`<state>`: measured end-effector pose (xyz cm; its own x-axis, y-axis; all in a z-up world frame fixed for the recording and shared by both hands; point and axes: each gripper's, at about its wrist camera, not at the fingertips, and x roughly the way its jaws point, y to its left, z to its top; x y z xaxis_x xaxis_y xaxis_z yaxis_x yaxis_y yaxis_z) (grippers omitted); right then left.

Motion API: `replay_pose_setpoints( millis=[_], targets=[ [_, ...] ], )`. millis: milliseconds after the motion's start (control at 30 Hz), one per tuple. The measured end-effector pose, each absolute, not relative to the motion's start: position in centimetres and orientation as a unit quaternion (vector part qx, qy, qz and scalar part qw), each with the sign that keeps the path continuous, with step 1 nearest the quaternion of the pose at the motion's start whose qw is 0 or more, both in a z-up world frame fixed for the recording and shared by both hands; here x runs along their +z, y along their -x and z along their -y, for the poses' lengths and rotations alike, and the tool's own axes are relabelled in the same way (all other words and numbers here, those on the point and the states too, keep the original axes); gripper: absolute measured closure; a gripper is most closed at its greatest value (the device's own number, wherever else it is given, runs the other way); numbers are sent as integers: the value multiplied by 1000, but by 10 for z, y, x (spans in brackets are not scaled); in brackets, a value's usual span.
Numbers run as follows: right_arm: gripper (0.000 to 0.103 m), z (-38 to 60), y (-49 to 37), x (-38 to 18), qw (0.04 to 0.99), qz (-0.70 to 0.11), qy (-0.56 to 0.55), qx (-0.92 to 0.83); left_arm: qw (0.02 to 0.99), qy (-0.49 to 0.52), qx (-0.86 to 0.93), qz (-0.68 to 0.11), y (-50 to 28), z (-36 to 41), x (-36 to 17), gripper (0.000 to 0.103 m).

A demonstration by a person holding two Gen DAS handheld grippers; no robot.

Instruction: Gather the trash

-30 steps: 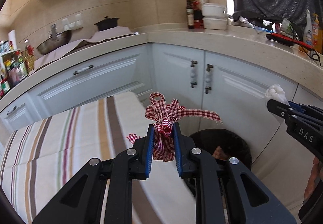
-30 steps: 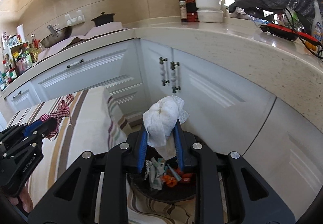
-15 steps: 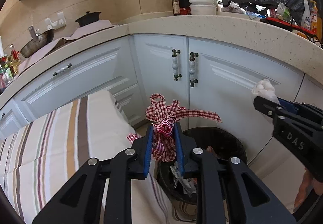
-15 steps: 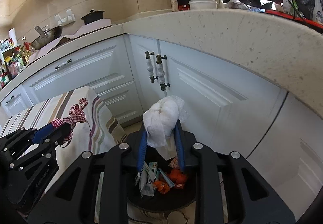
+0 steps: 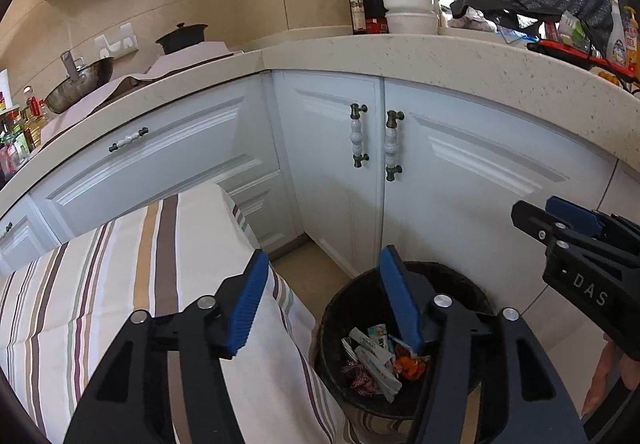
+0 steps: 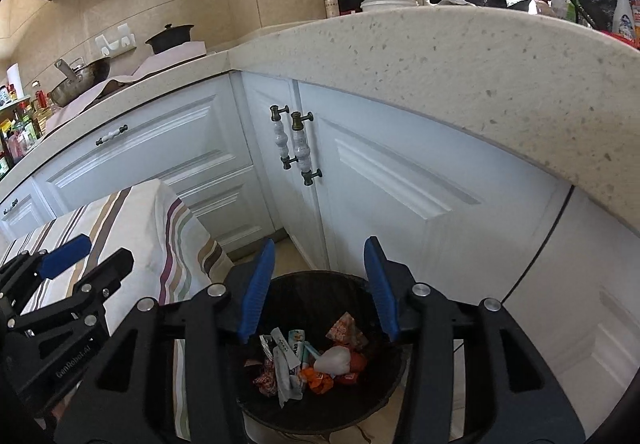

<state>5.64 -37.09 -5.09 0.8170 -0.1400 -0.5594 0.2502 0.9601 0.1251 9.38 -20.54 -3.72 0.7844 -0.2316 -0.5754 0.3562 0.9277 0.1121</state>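
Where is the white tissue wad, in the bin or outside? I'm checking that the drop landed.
In. The right wrist view shows the tissue wad lying on wrappers inside the black bin, below the open right gripper.

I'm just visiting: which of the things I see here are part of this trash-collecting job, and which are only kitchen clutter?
Part of the job:
- black trash bin
- white tissue wad and wrappers inside it
- left gripper, open
- right gripper, open

Just lying about:
- wok
- black pot
- dark bottle
- white bowls
- striped cloth
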Motion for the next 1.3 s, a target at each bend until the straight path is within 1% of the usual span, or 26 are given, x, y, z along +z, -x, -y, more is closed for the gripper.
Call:
replay_pose_setpoints(
  millis=[333, 367, 433, 667, 733, 767, 800, 933, 1067, 1300],
  targets=[
    [55, 364, -39, -34, 952, -269, -89, -116, 944, -99, -156, -275, -88, 198, -25, 40],
    [48, 362, -37, -32, 952, -266, -87, -119, 944, -97, -156, -273, -87, 196, -23, 40],
    [43, 359, -32, -28, 954, -260, -83, -123, 947, -93, -156, -267, -83, 193, -19, 38],
    [42, 339, -15, -10, 959, -246, -72, -120, 954, -87, -149, -245, -70, 177, -4, 30],
    [40, 332, -10, -5, 960, -242, -70, -121, 956, -84, -148, -240, -65, 170, 0, 29],
    [34, 330, -8, -2, 961, -240, -68, -122, 957, -83, -147, -238, -64, 167, 2, 29],
    [32, 325, -4, 1, 962, -235, -66, -123, 958, -81, -145, -235, -61, 162, 5, 28],
    [31, 307, 9, 13, 966, -224, -58, -119, 962, -75, -135, -227, -51, 144, 14, 25],
    [26, 288, 20, 21, 969, -216, -46, -114, 966, -70, -121, -216, -39, 124, 22, 22],
    [24, 259, 39, 31, 972, -208, -32, -106, 972, -61, -107, -202, -22, 93, 34, 19]
  ],
)
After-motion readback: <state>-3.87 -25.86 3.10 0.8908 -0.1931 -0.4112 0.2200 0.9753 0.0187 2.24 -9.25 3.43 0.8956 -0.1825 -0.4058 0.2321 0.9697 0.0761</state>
